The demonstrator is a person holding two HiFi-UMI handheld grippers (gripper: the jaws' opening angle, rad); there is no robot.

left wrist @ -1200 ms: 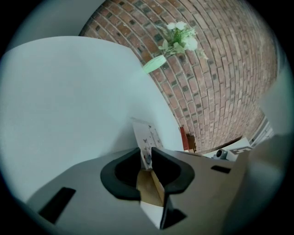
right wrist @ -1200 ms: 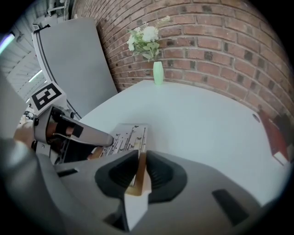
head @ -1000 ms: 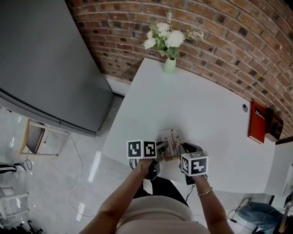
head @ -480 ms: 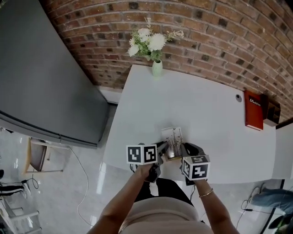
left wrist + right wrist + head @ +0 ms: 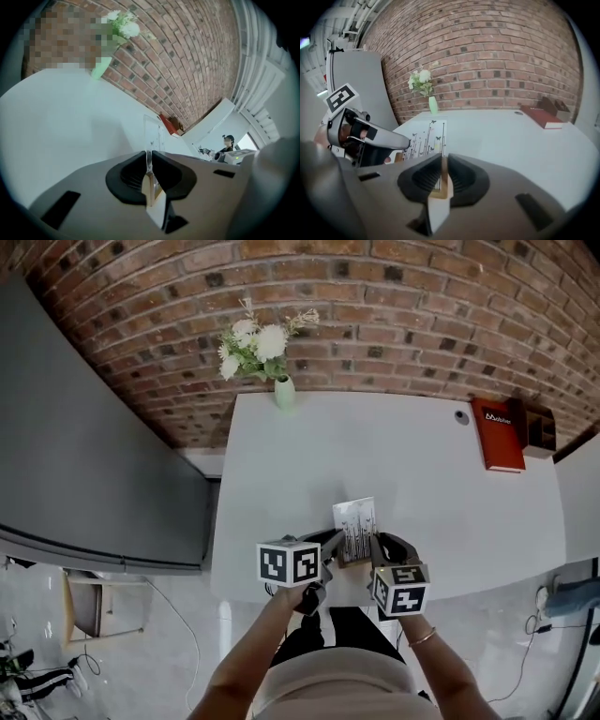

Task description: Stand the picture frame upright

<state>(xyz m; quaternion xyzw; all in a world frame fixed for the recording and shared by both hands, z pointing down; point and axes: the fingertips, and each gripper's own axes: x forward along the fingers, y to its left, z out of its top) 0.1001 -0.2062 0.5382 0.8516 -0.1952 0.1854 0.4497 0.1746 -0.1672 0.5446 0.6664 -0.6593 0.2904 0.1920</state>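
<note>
The left gripper and right gripper have just been closing and now pinch the picture frame by its thin side edges, 1 on each side. Bites that narrow could let it pivot, slip and slap flat, or slide off the table's near edge, where it sits about midway along. Its printed face tilts upward, and its long axis runs toward the far edge.
</note>
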